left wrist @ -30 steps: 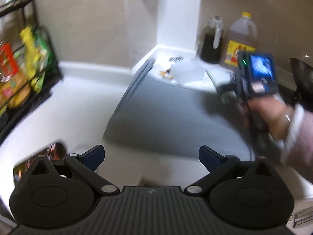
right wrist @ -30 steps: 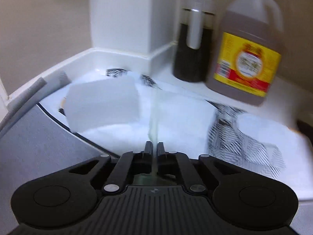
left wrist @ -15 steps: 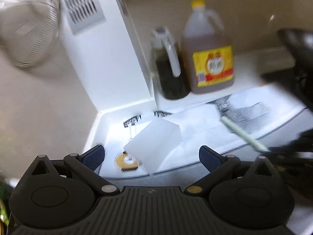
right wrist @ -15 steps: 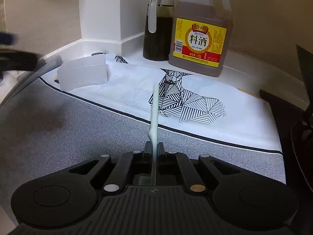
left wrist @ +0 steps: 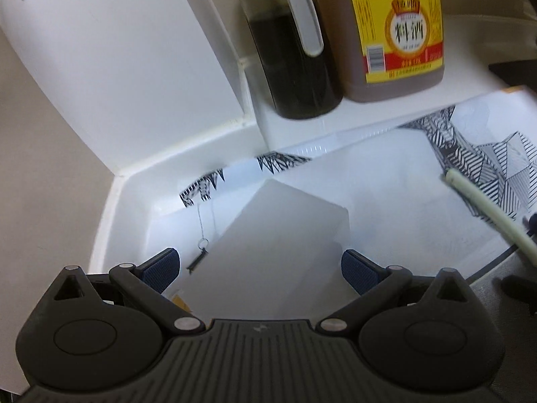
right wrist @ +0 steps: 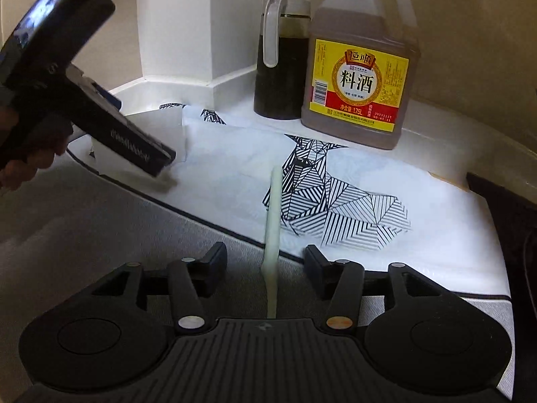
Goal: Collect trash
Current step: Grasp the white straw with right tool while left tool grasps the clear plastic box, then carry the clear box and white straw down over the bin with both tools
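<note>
A pale green straw (right wrist: pixel 272 215) runs down the middle of my right gripper (right wrist: pixel 265 262). Its jaws stand apart and neither finger touches the straw. The straw's far end rests over a white bag with a black line pattern (right wrist: pixel 335 198). My left gripper (left wrist: pixel 260 268) is open, and its blue pads (left wrist: pixel 161 268) flank the near end of a cloudy white plastic piece (left wrist: pixel 282 231) lying on that bag. In the right wrist view the left gripper (right wrist: pixel 157 164), held by a hand (right wrist: pixel 20 168), tilts down at the far left. The straw's tip (left wrist: pixel 483 208) shows at the right of the left wrist view.
A dark sauce jug (right wrist: pixel 282 63) and a large brown bottle with a yellow label (right wrist: pixel 362 77) stand at the back by a white pillar (right wrist: pixel 174 27). A grey mat (right wrist: pixel 100 221) covers the near counter. A small metal key ring (left wrist: pixel 201 252) lies beside the white piece.
My right gripper has opened and let go of the straw. My left gripper has moved in close, and its open fingers now flank the white plastic piece.
</note>
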### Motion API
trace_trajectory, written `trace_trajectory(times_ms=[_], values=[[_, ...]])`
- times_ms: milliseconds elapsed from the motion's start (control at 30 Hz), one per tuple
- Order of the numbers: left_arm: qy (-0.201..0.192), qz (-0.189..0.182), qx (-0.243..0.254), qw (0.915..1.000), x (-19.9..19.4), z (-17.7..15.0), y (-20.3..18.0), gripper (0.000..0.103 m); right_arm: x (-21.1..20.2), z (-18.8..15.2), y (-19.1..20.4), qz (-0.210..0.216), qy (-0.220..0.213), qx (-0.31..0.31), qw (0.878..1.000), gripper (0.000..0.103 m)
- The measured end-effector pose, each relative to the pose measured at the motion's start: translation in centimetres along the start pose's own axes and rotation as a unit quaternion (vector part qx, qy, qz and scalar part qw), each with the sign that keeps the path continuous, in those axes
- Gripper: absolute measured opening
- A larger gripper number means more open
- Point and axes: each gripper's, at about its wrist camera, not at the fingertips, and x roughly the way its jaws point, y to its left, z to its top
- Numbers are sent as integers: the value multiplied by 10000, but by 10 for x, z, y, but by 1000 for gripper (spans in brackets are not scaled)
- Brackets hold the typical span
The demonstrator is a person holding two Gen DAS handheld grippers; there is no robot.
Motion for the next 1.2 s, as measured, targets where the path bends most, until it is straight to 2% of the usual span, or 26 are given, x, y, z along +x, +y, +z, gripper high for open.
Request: trace_trajectory(times_ms=[300, 333, 367, 433, 500, 600, 867, 1200], values=[[-13, -27, -181, 9998, 3, -2, 1, 103, 3, 1, 1, -32, -98, -27, 9999, 57], [-28, 3, -203, 9998, 4, -2, 2, 102, 2, 1, 2, -5, -99, -31, 9999, 55], [-38, 29, -238, 9997, 3, -3, 1, 97, 1, 2, 2, 4, -116, -45, 9999, 37], [-86, 144, -325, 9993, -2, -3, 0, 90, 0, 3, 4, -87, -116, -97, 9998, 11], [-141, 183, -422, 9988, -9, -4, 0, 84, -1, 4, 1, -61, -83, 13, 9999, 10], [-161, 172, -676, 9974, -22, -5, 3, 82, -4, 5, -2, -54, -30, 185, 9998, 10], [-126, 195, -903, 9956, -63, -22, 2, 82, -27, 0, 0, 145, -26, 283, 9995, 10], [-174, 195, -1089, 9937, -125, -55, 1, 82, -69, -3, 12, 419, -221, 136, 9988, 10]])
